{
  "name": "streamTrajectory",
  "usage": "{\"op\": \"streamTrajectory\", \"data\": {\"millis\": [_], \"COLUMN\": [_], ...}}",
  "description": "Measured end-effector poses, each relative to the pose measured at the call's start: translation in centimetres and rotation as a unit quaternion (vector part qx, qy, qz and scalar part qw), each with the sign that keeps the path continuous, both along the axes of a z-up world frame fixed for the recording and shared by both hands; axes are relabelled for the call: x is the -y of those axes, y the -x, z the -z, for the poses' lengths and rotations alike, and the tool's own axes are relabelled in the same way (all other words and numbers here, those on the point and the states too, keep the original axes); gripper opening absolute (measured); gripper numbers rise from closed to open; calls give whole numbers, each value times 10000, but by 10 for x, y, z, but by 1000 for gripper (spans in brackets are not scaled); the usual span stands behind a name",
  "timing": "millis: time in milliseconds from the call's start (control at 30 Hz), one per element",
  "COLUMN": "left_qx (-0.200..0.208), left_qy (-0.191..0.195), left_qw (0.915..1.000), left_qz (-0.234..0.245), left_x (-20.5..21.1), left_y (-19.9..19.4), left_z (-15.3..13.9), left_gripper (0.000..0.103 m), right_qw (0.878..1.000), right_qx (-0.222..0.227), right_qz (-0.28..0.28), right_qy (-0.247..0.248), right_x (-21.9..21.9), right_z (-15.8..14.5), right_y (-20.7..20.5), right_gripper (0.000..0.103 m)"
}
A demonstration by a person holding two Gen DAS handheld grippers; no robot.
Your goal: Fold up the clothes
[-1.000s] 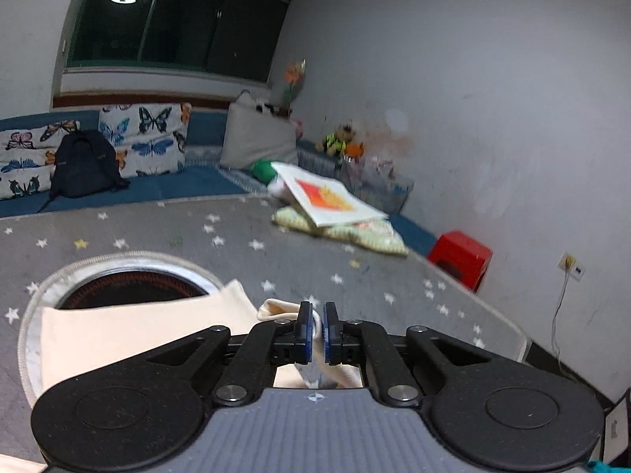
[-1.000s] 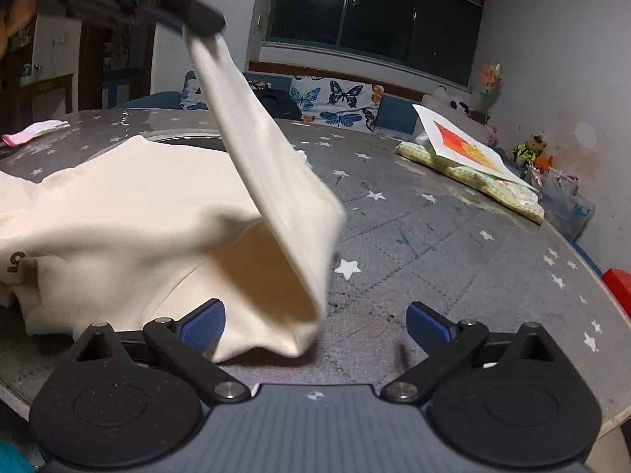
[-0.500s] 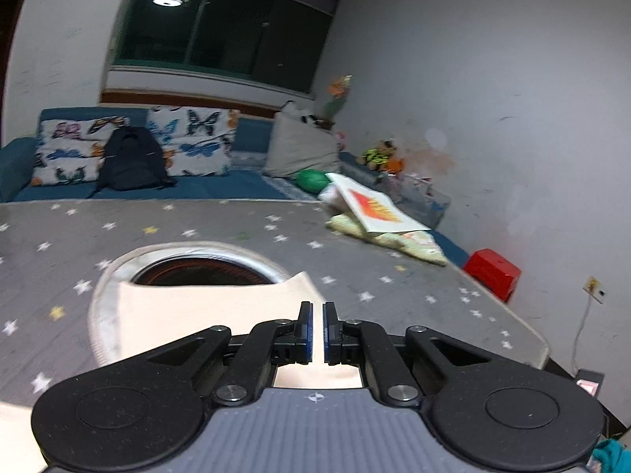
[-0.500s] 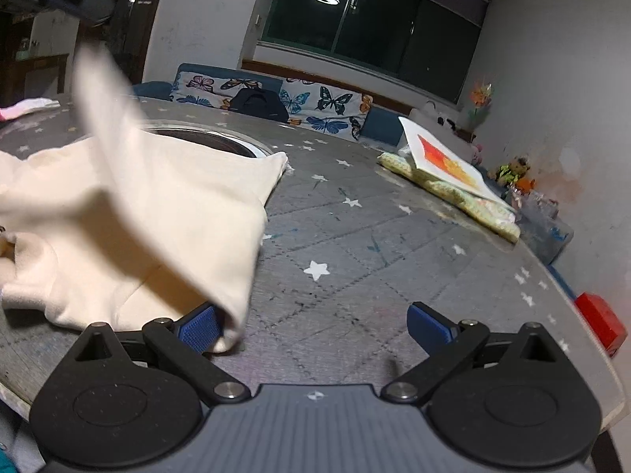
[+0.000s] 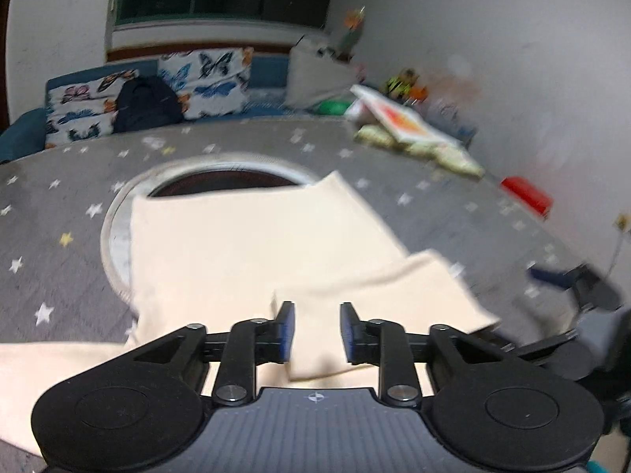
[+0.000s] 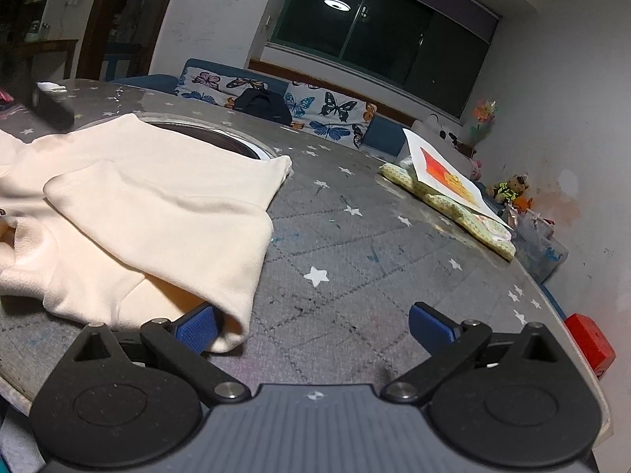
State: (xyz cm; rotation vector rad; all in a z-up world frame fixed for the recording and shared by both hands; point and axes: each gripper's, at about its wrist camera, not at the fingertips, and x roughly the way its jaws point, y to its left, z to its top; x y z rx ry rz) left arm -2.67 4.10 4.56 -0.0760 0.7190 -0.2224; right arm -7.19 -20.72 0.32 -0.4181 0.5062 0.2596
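Cream sweatshirt (image 6: 157, 213) lies flat on star-print desk (image 6: 355, 260), sleeve laid across body for fold. Left hand-held gripper (image 5: 317, 331) over sleeve end, fingers apart, maybe just let go; view blurry. Right hand-held gripper (image 6: 311, 325) wide apart at sweatshirt edge, empty.

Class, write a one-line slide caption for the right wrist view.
Open right gripper at the table edge beside a cream garment with its sleeve folded across.

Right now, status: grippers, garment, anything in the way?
Left hand-held gripper open over the folded-in sleeve. Right hand-held gripper open, empty, at the cream garment edge. Nothing blocking on the star-print table.
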Motion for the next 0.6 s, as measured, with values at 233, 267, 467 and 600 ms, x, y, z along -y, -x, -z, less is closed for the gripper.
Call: {"op": "streamTrajectory", "data": {"millis": [233,267,467,600], "left_qx": [-398,-431,-374,-94], "left_qy": [-21,-7,48,262], "left_qw": [9988,9987,9989,9988], "left_qz": [-282,-289,-266,-399], "left_x": [0,0,2,-6], "left_y": [-9,-10,-13,-7], "left_z": [28,30,31,11], "left_gripper": [43,42,7,5], "right_qw": [10000,10000,9999,9997], "right_qx": [35,42,80,152], "right_qz": [-13,-16,-35,-110], "right_qy": [38,45,90,155], "right_x": [-1,-2,-3,-7], "right_z": [-1,-1,-2,-4], "right_y": [1,1,1,4], "right_gripper": [103,103,103,103]}}
